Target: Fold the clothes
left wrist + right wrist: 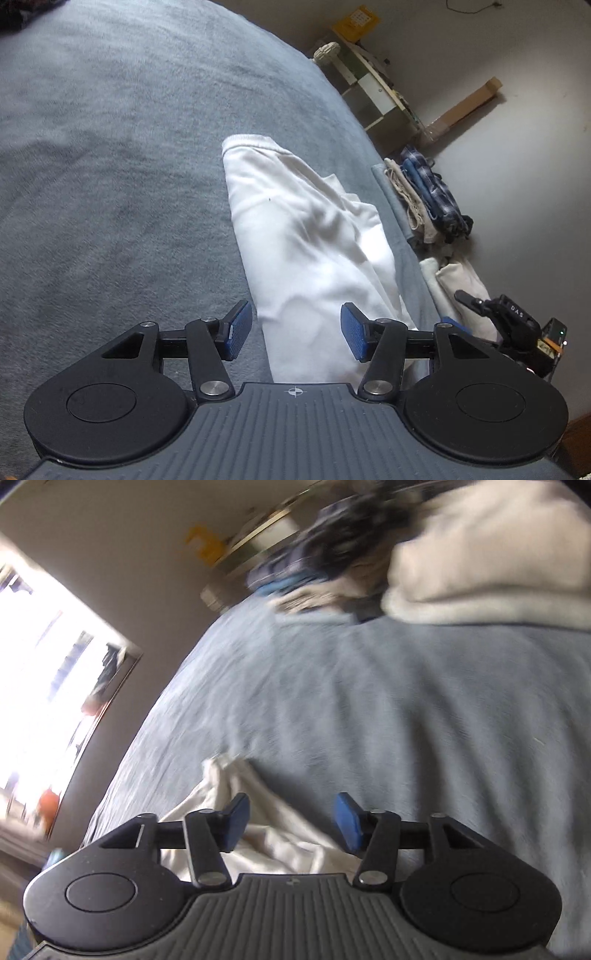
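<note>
The left claw point(296, 330) is seen with its blue pads point(236, 332) standing apart, nothing pressed between them. A white garment point(306, 236) is spread on the grey blanket point(110, 166) of the bed, directly ahead of this claw and running away from it in a long folded strip; its near end passes under the gap between the pads, though no contact with either pad is shown. The ribbed hem of the garment lies at the far end, well ahead of the claw. To the right of the claw, beyond the garment, a stack of folded clothes point(428, 195) is set at the edge of the bed, with plaid fabric on its outer side. The right claw point(476, 302) is glimpsed at the far right of this view, low beside a pale folded piece point(458, 284).

In the right wrist view, which is blurred, the right claw point(291, 823) is likewise seen with its pads apart and empty. A rumpled part of the white garment point(266, 834) lies just under and slightly left of this claw, touching the blanket point(406, 720). Far ahead and to the right, a cream folded piece point(480, 554) and dark clothes point(332, 542) are piled. A bright window point(44, 664) is seen to the left.
</note>
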The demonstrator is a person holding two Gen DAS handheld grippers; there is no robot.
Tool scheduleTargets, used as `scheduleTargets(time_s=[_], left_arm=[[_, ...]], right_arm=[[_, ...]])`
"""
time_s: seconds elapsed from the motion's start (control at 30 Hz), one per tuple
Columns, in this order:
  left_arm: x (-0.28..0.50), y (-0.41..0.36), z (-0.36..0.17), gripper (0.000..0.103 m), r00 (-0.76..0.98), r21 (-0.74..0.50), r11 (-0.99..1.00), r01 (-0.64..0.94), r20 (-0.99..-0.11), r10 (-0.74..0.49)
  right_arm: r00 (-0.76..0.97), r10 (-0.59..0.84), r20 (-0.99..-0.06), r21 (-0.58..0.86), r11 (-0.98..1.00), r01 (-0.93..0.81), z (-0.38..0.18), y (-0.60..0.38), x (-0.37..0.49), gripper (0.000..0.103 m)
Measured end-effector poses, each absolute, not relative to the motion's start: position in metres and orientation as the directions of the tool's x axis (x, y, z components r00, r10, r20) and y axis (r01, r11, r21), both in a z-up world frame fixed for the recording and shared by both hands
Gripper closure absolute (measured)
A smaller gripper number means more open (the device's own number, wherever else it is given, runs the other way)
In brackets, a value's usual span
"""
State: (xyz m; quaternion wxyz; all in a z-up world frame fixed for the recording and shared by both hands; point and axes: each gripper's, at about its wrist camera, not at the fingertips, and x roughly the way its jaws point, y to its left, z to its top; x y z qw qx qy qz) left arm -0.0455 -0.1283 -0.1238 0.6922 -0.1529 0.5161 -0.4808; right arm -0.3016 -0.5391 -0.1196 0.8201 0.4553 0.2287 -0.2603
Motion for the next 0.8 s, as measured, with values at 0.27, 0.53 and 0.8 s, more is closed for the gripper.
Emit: scheduleTargets(time_s=[0.27, 0.53, 0.8], left_arm=[[-0.028, -0.154, -0.151, 0.05, -0.019, -0.756, 0.478, 0.447, -0.543, -0.84], [-0.013, -0.174, -0.18, 0.05, -0.093, -0.797, 0.428, 0.427, -0.509, -0.856], [0.001, -0.187, -0.199, 0.05, -0.137, -0.847, 0.361, 0.389, -0.441, -0.887]], right_arm=[[0.826, 0.129, -0.549, 0.758, 0.493, 0.427, -0.157, -0.593, -0.223, 0.025], [0.778, 0.295, -0.554, 0.805, 0.426, 0.412, -0.209, -0.625, -0.178, 0.022], [0.738, 0.491, -0.463, 0.866, 0.429, 0.258, -0.215, -0.621, -0.132, 0.018]])
